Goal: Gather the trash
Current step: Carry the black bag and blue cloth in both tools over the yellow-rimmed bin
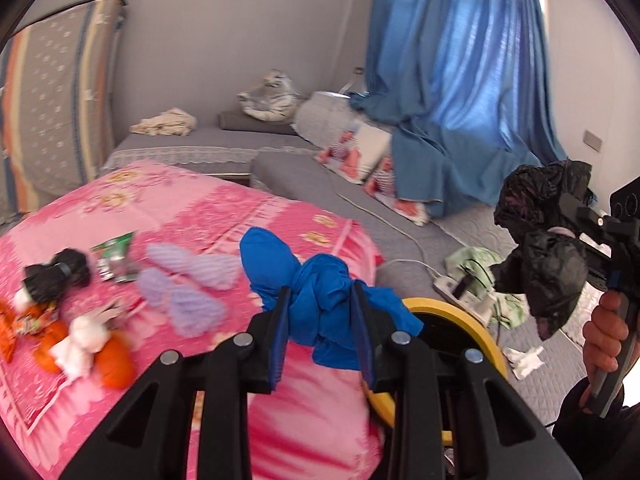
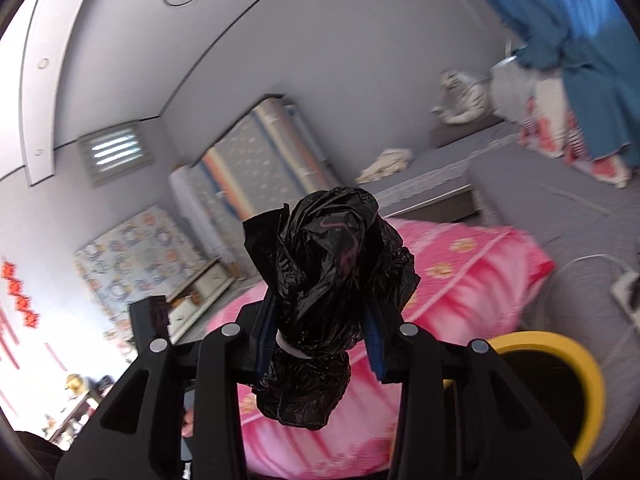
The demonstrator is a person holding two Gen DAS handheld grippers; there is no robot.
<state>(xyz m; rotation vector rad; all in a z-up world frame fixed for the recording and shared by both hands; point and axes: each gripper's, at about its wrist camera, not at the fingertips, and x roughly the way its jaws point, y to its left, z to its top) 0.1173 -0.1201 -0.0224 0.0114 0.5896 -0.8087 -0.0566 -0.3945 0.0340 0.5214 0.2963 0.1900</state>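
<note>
The left claw [image 1: 320, 320] was clamped on a knotted blue bundle [image 1: 320, 300] of thin material, its blue-padded fingers [image 1: 278, 332] pressed against either side of the knot. The bundle hung above the edge of the pink floral quilt [image 1: 192, 216], just beside a yellow-rimmed bin [image 1: 476, 320] whose dark mouth showed behind the right-hand finger.

The right claw [image 2: 320, 340] was shut on a crumpled black plastic bag [image 2: 320, 280] (tied with a pale band low down), which bulged above and below the fingers. In the left wrist view the same black bag [image 1: 548, 248] was held in the air at the right, well apart from the quilt, with the person's right hand [image 1: 604, 336] wrapped around the handle. The right wrist view put the yellow bin [image 2: 592, 376] low and to the right of the bag.

More litter lay on the quilt's left part: a second small black bag [image 1: 56, 276], a green wrapper [image 1: 114, 254], lilac crinkled pieces [image 1: 188, 284], white wads [image 1: 84, 336] and orange scraps [image 1: 116, 364]. Beyond it lay a grey mattress [image 1: 360, 196], a white power strip [image 1: 460, 292] with its cable, and a blue curtain [image 1: 460, 80] draped down onto the mattress.
</note>
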